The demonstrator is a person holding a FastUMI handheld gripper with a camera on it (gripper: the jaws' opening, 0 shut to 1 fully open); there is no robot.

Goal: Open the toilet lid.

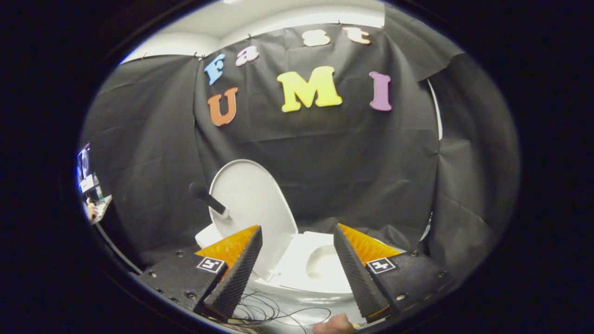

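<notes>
Ahead of me the toilet sits against the black cloth wall, its lid raised upright with a dark handle sticking out, the bowl showing between my gripper fingers, spread and holding nothing, with thin cables and a hand below.

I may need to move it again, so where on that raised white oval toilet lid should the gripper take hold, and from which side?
Probably the black rod-shaped handle jutting from the raised white oval toilet lid. It sticks out sideways past the lid's edge, so the open gripper, whose fingers hold nothing, could come from the front and close across the rod. The thin lid edge nearer the white toilet seat looks harder to pinch.
</notes>
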